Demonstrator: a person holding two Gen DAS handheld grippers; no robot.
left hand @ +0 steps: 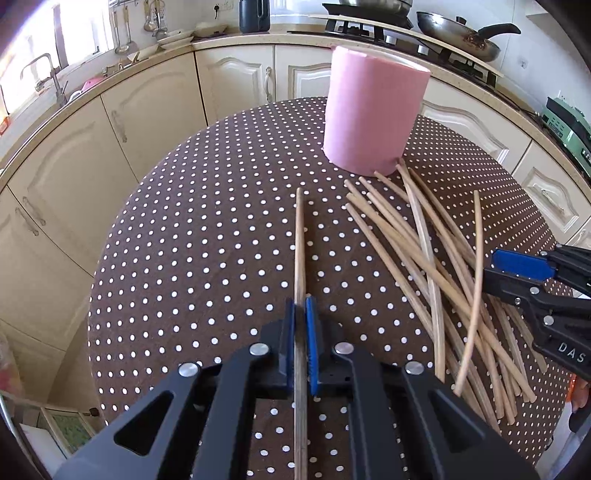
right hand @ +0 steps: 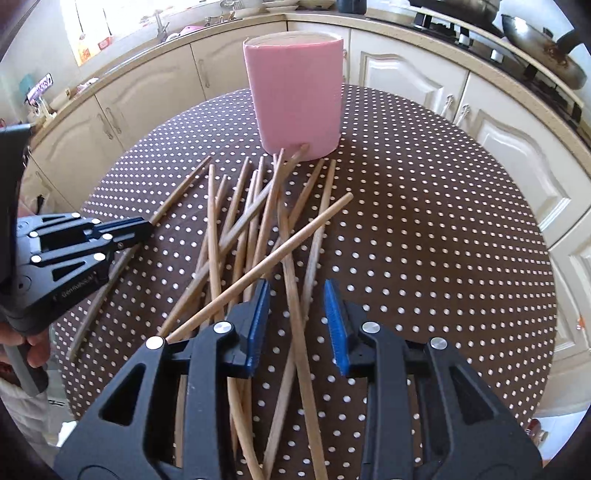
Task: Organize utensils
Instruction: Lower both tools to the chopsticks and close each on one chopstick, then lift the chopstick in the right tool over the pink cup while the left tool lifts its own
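1. Blue-padded jaws of the left gripper [left hand: 303, 325] are pressed together on a single chopstick [left hand: 300, 240], which lies apart from the others and points toward the pink holder [left hand: 373, 118].
2. Jaws of the right gripper [right hand: 295, 314] stand apart over the heap of chopsticks [right hand: 258, 221]; one or two sticks pass between the pads, and neither pad presses on them.
3. That heap lies scattered and crossed on the brown polka-dot tablecloth [right hand: 424, 240], on the near side of the pink holder, with a few tips reaching its base.
4. An upright pink cylinder, the holder stands at the far part of the table; from these angles its inside cannot be made out.
5. Beyond the holder run cream cabinets [left hand: 236, 77], with a frying pan [left hand: 458, 35] on the stove above them.
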